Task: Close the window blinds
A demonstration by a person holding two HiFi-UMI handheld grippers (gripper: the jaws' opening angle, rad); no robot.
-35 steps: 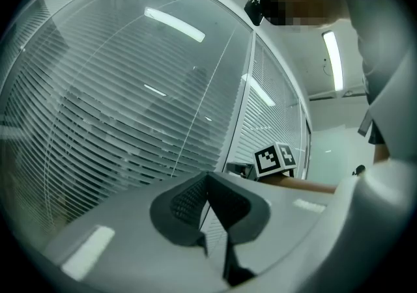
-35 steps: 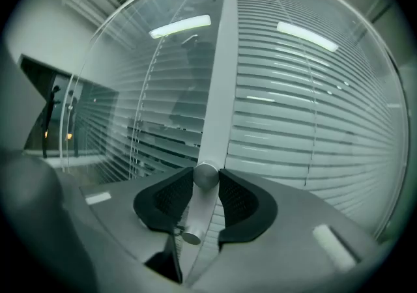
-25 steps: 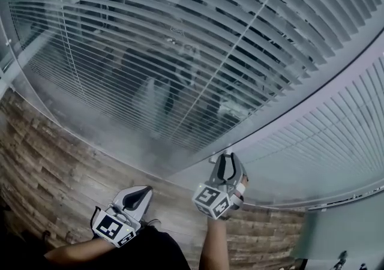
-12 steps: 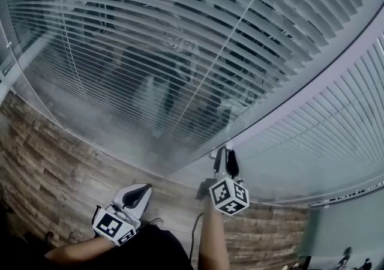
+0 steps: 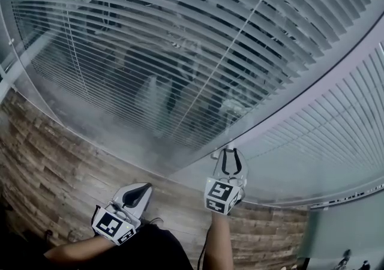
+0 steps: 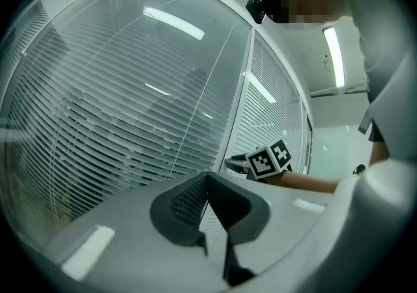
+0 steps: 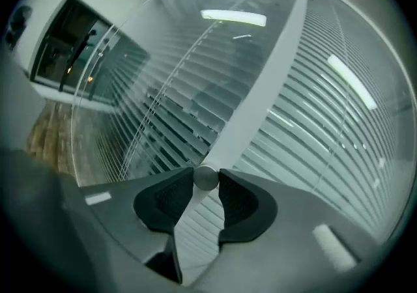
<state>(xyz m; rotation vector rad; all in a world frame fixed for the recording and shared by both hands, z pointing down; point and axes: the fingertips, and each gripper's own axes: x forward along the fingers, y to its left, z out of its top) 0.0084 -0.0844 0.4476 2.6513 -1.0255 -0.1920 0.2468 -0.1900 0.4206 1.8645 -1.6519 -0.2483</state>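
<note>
Your left gripper [image 5: 139, 191] sits nearest, low, jaws clenched on nothing. Your right gripper [image 5: 230, 153] is up at the frame [image 7: 260, 83] between the two panes. Its jaws have just been closing and now pinch the round knob [image 7: 206, 178]. Beyond, the blinds [image 5: 180, 53] hang behind glass, slats part-tilted with dark gaps showing.
</note>
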